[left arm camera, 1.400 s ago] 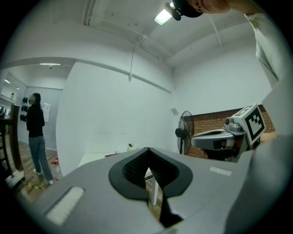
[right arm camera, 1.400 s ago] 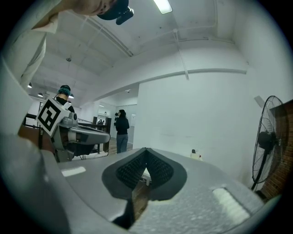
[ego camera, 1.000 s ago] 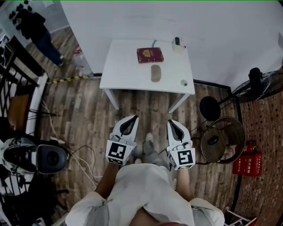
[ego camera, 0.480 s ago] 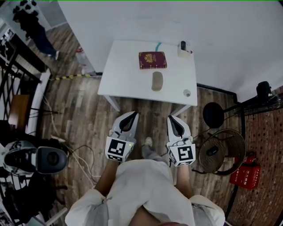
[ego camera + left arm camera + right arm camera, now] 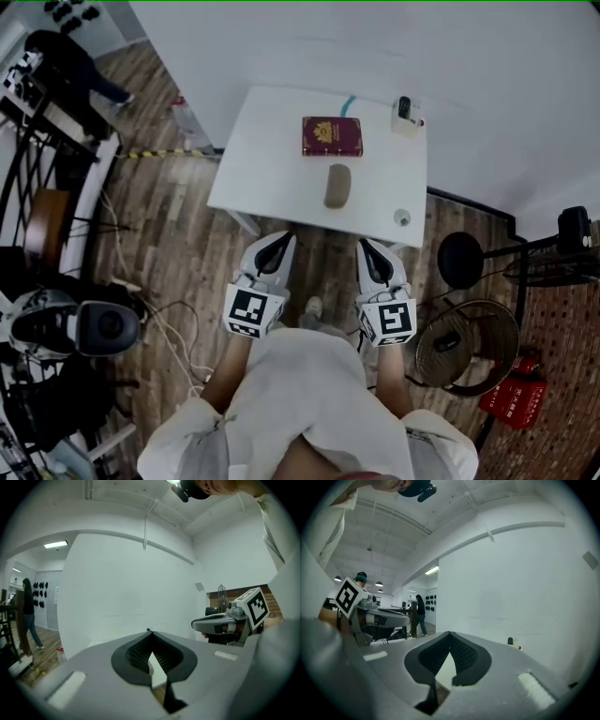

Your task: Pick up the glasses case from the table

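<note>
At the far left, a person [image 5: 67, 58] stands on the wood floor [image 5: 178, 253] beside dark racks. Nearer, a black-and-white device [image 5: 82, 328] sits on the floor with cables trailing from it.

The white bench [image 5: 248, 173] stands against the white wall. The left gripper [image 5: 280, 240] is held out level, and in the head view its tip comes just short of the bench's front edge. Its fingers [image 5: 132, 657] are closed tip to tip with nothing between them.

Toward the back of the bench lies a dark red booklet [image 5: 332, 136], with a thin teal strip [image 5: 348, 104] behind it. The glasses case [image 5: 337, 185], a beige oval, lies on the bench just in front of the booklet and apart from it. It sits near the middle of the front half and beyond both grippers, touched by neither.

The right gripper [image 5: 367, 246] is held level beside the left one, also just short of the front edge. Its fingers [image 5: 467, 658] are likewise pressed together and empty.

A small white box with a dark object on it [image 5: 406, 114] sits at the bench's back right corner. A small round item [image 5: 402, 217] lies near the front right corner.

To the right, a black round stool [image 5: 459, 260], a floor fan [image 5: 466, 342] and a red fire extinguisher [image 5: 511, 403] stand on the floor.
</note>
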`<state>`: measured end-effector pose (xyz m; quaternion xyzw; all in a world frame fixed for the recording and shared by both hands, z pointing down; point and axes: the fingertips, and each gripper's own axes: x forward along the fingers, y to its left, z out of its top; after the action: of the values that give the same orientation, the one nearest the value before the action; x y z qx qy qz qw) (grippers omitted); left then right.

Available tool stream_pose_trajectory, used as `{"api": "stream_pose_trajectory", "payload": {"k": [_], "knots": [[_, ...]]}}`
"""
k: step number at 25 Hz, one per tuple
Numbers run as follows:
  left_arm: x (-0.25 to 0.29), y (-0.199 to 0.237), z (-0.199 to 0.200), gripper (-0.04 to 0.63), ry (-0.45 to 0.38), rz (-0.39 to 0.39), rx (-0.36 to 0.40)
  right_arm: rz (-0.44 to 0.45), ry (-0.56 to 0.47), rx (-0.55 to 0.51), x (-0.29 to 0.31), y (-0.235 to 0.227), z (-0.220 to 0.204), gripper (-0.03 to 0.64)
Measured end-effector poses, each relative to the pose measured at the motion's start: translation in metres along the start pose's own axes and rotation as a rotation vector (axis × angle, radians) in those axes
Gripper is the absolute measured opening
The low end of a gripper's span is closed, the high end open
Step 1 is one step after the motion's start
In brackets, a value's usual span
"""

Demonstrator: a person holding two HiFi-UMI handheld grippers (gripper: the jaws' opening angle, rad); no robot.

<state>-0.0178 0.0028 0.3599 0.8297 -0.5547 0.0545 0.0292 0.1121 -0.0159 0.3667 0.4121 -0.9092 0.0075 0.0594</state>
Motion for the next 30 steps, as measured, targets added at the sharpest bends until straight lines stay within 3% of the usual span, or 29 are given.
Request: {"api": "stream_pose_trajectory", "payload": {"k": [13,21,30], "knots": [[0.038,0.025,-0.016,0.018,0.047,0.027,-0.04,0.041,0.032,0.005,0.05,-0.019,-0.009,0.005],[0.087,0.053,-0.014,0.018,0.027,-0.027,-0.036,-0.006,0.041,0.004,0.09,-0.039,-0.011,0.005],[0.156,0.097,-0.02,0.018,0.064,-0.111,-0.046,-0.09,0.101,0.036,0.151,-0.075,-0.023,0.005]]}}
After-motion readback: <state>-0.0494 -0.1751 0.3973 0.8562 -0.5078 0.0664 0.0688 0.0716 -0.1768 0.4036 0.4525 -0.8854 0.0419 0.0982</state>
